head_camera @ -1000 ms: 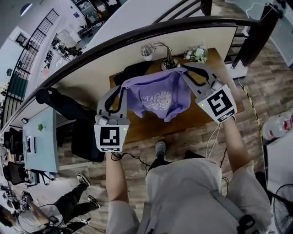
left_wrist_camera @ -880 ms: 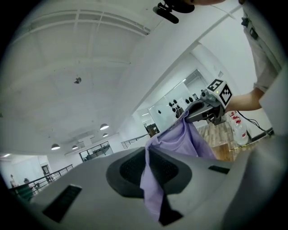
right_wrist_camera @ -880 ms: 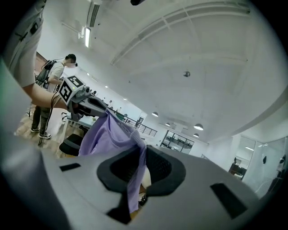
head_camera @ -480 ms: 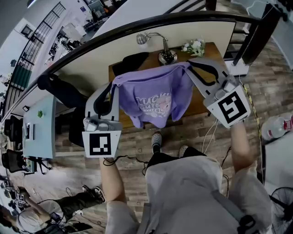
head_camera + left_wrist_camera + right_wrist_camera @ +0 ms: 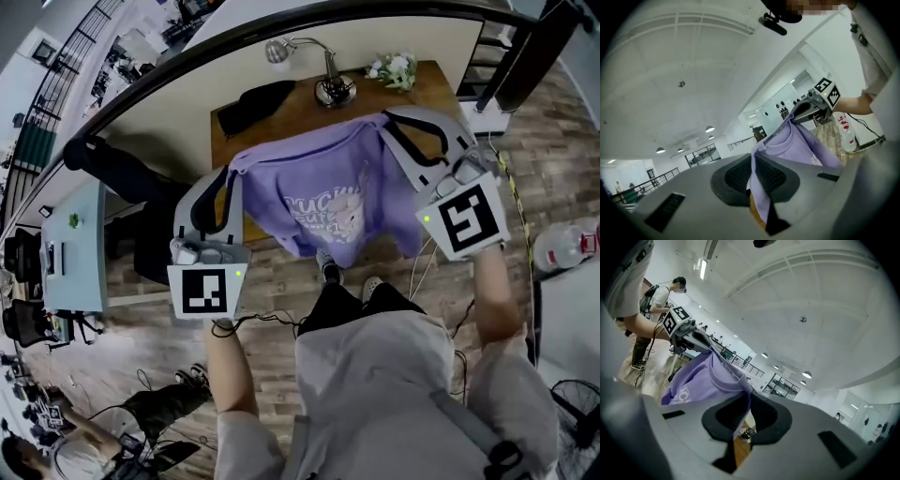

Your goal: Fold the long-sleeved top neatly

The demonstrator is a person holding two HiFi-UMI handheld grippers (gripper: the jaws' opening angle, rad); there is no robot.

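Jaws of your left tool [image 5: 231, 174] and right tool [image 5: 382, 122] are each pinched narrow on an upper corner of the purple long-sleeved top [image 5: 323, 202], which hangs spread between them above the near side of the worktop [image 5: 281, 120]

I count two grippers: my left gripper [image 5: 233, 172] and my right gripper [image 5: 382, 120]. There is one purple top [image 5: 323, 197]. At the upper middle stands one wooden table [image 5: 442, 86], with one desk lamp [image 5: 333, 89], one bunch of flowers [image 5: 392, 67] and one black bundle [image 5: 253, 103], perhaps cloth. At the right edge is one bottle [image 5: 567, 251].
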